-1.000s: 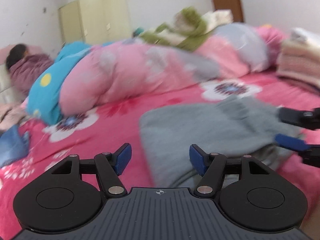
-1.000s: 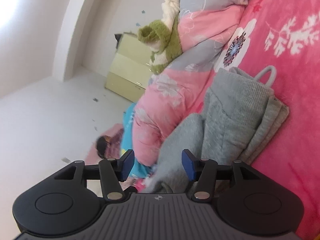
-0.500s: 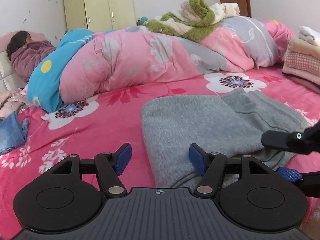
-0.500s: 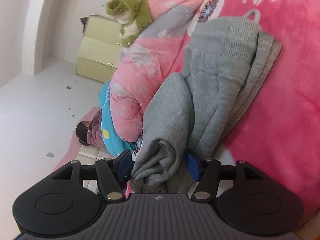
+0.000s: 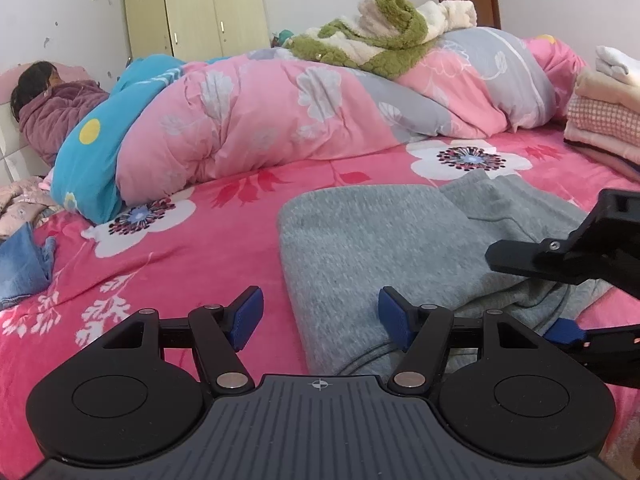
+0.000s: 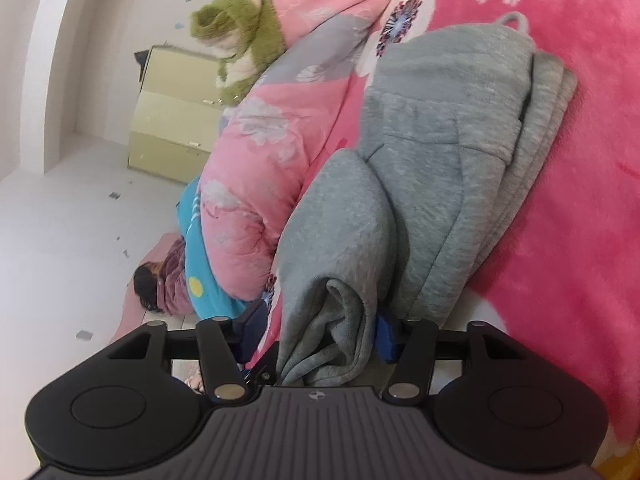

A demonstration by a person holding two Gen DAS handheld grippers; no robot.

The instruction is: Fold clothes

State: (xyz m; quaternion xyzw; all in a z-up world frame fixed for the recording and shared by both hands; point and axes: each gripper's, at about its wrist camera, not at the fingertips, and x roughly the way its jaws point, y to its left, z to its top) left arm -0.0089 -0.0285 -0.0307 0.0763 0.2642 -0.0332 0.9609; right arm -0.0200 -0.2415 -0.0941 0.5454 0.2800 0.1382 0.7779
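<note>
**Grey garment on pink bed, two grippers at its near edge**

Bed cover [image 5: 192,248]: bright pink, printed with white flowers, spread across the whole surface.

Rolled duvet [image 5: 256,120]: pink and grey with a blue end, lying along the far side of the bed. A green-and-cream fleece [image 5: 380,32] is heaped on top of it. A person in a purple top [image 5: 52,108] lies at its left end.

Wardrobe [image 5: 196,8]: pale yellow, against the far wall.

Stack of folded laundry [image 5: 604,120]: pink and cream pieces, at the right edge of the bed, well apart from the grey garment.

Grey garment [image 5: 384,236]: thick knit, partly folded into layers, lying on the cover in the near middle of the bed.

Denim piece [image 5: 20,264]: blue, at the left edge.

Left gripper [image 5: 320,316]: released, blue pads wide apart. The garment's near left edge lies between its fingers without being pinched.

Right gripper [image 6: 316,334]: its fingers straddle a bunched fold at the garment's near corner. The fold fills the gap and touches the right pad; whether it is clenched I cannot tell.
</note>
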